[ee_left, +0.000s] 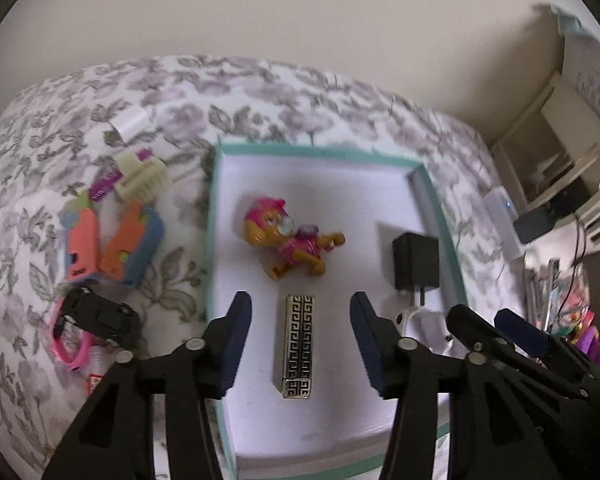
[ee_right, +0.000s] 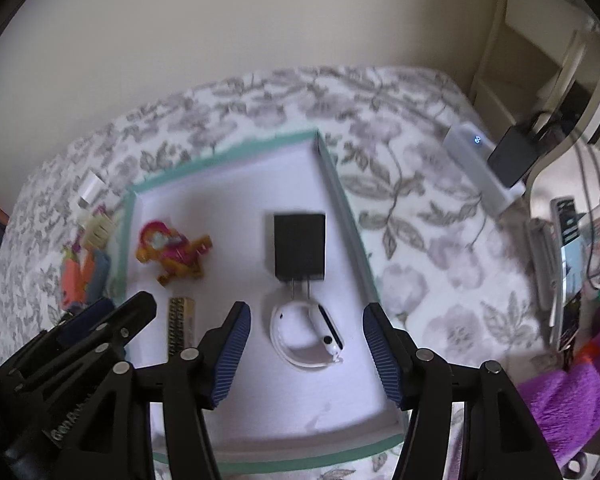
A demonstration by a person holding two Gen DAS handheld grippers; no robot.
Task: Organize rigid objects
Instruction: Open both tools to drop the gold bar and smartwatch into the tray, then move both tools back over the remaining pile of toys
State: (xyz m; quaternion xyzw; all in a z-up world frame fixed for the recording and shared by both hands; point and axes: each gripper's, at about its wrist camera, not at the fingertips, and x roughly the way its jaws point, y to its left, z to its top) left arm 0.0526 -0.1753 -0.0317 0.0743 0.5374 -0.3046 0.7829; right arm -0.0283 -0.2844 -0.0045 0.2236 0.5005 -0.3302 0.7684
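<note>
Left tool (ee_left: 300,312) spread over patterned metallic bar (ee_left: 299,347), right tool (ee_right: 306,322) spread above white band (ee_right: 306,338).

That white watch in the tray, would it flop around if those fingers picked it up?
Probably a little. The white watch lies as a closed loop, so its band looks bendable and may sag or swing. It looks light. Its glossy black face could be slippery, so gripping the band seems safer.

Floral bedspread (ee_left: 300,92) carried teal-rimmed box lid (ee_left: 216,216); toy pile (ee_left: 112,236), black toy car (ee_left: 100,314) lay at its 9 o'clock.
</note>
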